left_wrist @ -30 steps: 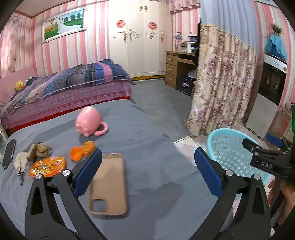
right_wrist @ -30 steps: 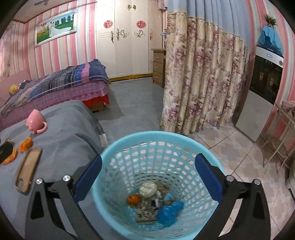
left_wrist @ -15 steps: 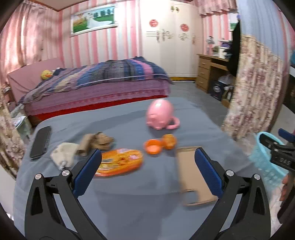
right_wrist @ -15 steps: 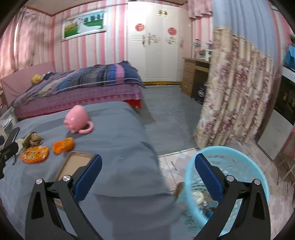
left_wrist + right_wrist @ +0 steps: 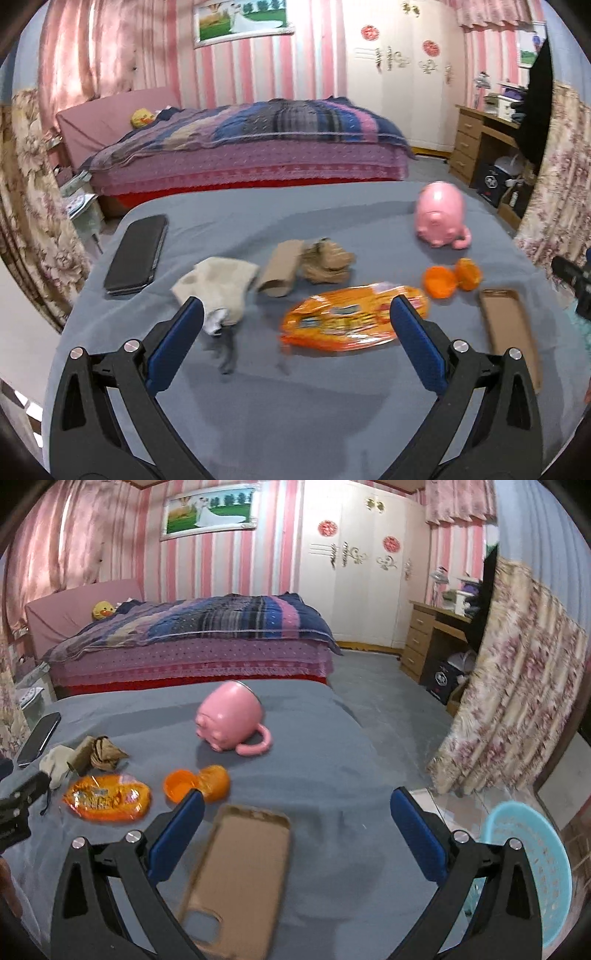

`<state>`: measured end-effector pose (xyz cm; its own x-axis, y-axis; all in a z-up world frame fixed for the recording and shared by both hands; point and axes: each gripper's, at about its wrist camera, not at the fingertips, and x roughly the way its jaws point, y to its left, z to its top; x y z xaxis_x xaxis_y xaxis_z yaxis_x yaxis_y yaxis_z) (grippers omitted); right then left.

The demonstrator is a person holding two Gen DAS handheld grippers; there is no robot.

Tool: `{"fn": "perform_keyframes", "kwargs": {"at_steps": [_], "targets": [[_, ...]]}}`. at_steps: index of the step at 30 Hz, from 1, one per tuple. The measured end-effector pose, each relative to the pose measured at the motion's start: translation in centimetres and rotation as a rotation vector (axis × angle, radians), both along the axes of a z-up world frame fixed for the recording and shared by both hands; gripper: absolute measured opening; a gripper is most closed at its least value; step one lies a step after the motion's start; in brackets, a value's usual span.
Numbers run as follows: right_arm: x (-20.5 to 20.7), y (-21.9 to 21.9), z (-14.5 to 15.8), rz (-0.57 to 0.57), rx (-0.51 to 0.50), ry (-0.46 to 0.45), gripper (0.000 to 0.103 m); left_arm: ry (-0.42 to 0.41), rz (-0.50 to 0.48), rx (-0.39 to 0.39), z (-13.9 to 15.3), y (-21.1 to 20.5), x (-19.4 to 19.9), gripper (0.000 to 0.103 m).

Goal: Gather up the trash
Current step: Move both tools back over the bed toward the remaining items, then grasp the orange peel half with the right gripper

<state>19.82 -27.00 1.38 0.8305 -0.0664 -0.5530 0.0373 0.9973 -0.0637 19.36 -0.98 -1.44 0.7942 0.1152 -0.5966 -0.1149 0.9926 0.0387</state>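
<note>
Nearest the spread, empty left gripper (image 5: 295, 326), an orange wrapper (image 5: 352, 319) is lying crumpled on the grey cloth (image 5: 295, 406). Beyond it, a cardboard tube (image 5: 280, 267) and brown wad (image 5: 327, 260) are sitting. Right gripper (image 5: 297, 821), likewise spread, is hovering over a phone case (image 5: 240, 878), basket (image 5: 528, 867) alongside.

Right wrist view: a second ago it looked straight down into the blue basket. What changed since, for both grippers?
The right gripper swung left from over the blue basket back above the table, now over the phone case. The left gripper panned left from the phone case toward the orange wrapper. Both are open and empty, as before. The pink mug, orange peels and other table items have not moved.
</note>
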Motion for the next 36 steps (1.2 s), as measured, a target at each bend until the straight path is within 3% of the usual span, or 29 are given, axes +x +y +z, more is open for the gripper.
{"fn": "perform_keyframes", "kwargs": {"at_steps": [7, 15, 20, 22, 29, 31, 32, 33, 36], "targets": [[3.2, 1.1, 0.0, -0.021, 0.056, 0.013, 0.098, 0.013, 0.084, -0.007, -0.6, 4.5, 0.9, 0.097], [5.1, 2.2, -4.4, 0.024, 0.041, 0.109, 0.098, 0.059, 0.154, -0.044, -1.9, 8.2, 1.8, 0.097], [6.7, 3.6, -5.3, 0.074, 0.028, 0.133, 0.095, 0.080, 0.185, -0.072, -2.3, 9.4, 2.0, 0.097], [7.3, 4.1, -5.8, 0.104, 0.020, 0.157, 0.075, 0.082, 0.190, -0.067, -2.3, 9.6, 2.1, 0.097], [8.4, 4.9, -6.6, 0.204, 0.082, 0.223, 0.059, 0.092, 0.183, -0.055, -2.5, 9.3, 2.3, 0.097], [8.7, 5.0, -7.2, 0.219, 0.086, 0.246, 0.046, 0.091, 0.174, -0.042, -2.5, 8.8, 2.3, 0.097], [8.7, 5.0, -7.2, 0.223, 0.087, 0.243, 0.045, 0.089, 0.167, -0.034, -2.5, 8.3, 2.2, 0.097], [8.6, 5.1, -7.1, 0.228, 0.092, 0.238, 0.037, 0.089, 0.162, -0.030, -2.5, 7.9, 2.2, 0.097], [8.3, 5.2, -6.9, 0.241, 0.106, 0.218, 0.033, 0.087, 0.138, -0.025, -2.4, 6.6, 2.1, 0.097]]}}
